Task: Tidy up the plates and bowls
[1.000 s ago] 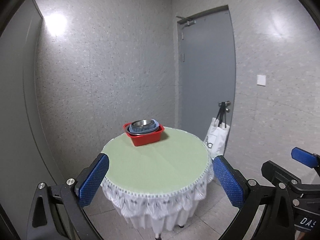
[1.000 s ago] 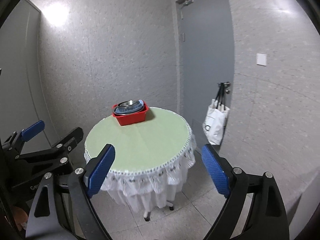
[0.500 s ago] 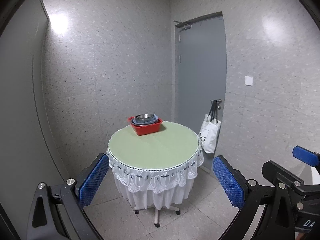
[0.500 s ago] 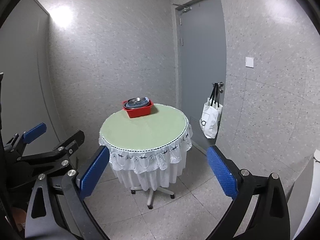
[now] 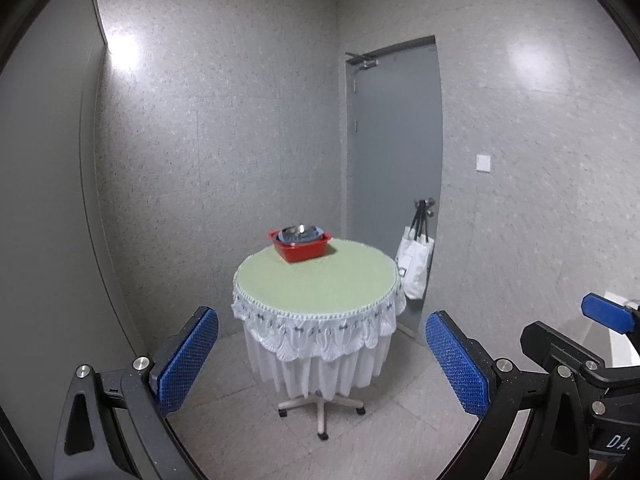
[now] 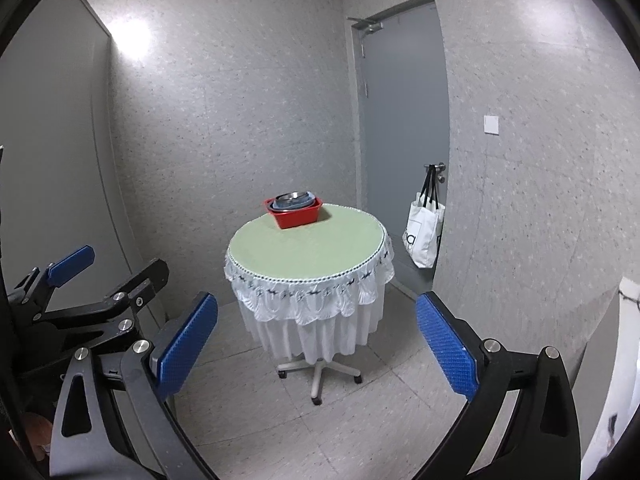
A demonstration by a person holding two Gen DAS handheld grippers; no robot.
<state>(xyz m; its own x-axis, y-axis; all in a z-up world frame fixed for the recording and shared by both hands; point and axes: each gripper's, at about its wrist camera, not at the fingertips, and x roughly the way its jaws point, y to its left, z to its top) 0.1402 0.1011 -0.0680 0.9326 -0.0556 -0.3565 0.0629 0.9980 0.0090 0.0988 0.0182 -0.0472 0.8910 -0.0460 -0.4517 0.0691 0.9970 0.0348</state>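
A red basin (image 5: pixel 303 249) stands at the far edge of a round table (image 5: pixel 316 280) with a green top and white frilled cloth. Stacked dishes, a blue one and a metal bowl (image 5: pixel 300 233), sit in it. The basin also shows in the right wrist view (image 6: pixel 295 216) on the table (image 6: pixel 308 248). My left gripper (image 5: pixel 322 360) is open and empty, well back from the table and above the floor. My right gripper (image 6: pixel 316 344) is open and empty, also far from the table.
A grey door (image 5: pixel 394 168) is behind the table on the right, with a white tote bag (image 5: pixel 416 264) hanging from its handle. Grey walls enclose the room. The table stands on a wheeled base (image 5: pixel 320 404) on a tiled floor.
Both grippers have pulled back from the table, which now looks smaller with its base and the floor in view. Both stayed open and empty.
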